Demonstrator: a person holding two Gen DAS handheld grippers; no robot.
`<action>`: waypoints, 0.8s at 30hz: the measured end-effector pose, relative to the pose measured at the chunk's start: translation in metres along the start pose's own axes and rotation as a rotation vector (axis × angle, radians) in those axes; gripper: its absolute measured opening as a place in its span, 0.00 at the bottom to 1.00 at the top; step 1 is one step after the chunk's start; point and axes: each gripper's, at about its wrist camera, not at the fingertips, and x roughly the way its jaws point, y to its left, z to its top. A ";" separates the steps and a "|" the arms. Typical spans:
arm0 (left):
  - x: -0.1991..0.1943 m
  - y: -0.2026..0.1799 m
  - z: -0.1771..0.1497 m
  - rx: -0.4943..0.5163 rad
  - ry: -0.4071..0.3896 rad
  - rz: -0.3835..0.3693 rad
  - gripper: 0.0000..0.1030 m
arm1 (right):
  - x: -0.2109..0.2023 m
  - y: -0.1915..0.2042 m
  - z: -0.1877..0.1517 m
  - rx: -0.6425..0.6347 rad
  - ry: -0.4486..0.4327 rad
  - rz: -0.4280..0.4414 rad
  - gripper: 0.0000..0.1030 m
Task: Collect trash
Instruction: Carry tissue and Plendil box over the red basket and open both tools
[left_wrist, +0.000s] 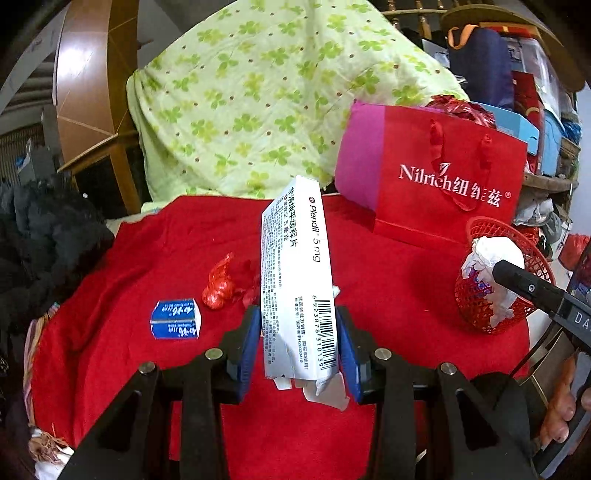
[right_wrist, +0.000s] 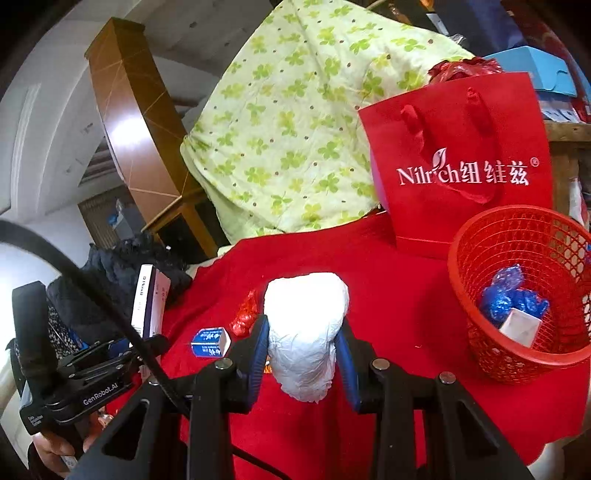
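Note:
My left gripper (left_wrist: 298, 343) is shut on a white Plendil medicine box (left_wrist: 295, 280), held upright above the red cloth; it also shows in the right wrist view (right_wrist: 149, 301). My right gripper (right_wrist: 301, 350) is shut on a crumpled white tissue wad (right_wrist: 306, 328), which shows in the left wrist view (left_wrist: 491, 266) in front of the red mesh basket (left_wrist: 476, 306). The basket (right_wrist: 480, 266) stands at the right and holds blue wrappers (right_wrist: 509, 299) and a white piece. A small blue box (left_wrist: 176, 319) and a red wrapper (left_wrist: 219, 284) lie on the cloth.
A red Nilrich paper bag (left_wrist: 436, 184) stands behind the basket. A green clover-print quilt (left_wrist: 266, 99) is piled at the back. Dark clothing (left_wrist: 44, 240) lies at the left. The red cloth (left_wrist: 388, 277) covers the table, whose edge runs at the right.

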 end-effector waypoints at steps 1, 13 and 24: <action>-0.001 -0.003 0.002 0.005 -0.005 0.000 0.41 | -0.002 -0.002 0.000 0.003 -0.004 -0.001 0.36; -0.005 -0.029 0.007 0.052 -0.013 -0.016 0.41 | -0.021 -0.020 0.006 0.039 -0.050 -0.011 0.36; -0.002 -0.046 0.008 0.084 0.000 -0.029 0.41 | -0.032 -0.033 0.010 0.064 -0.074 -0.019 0.36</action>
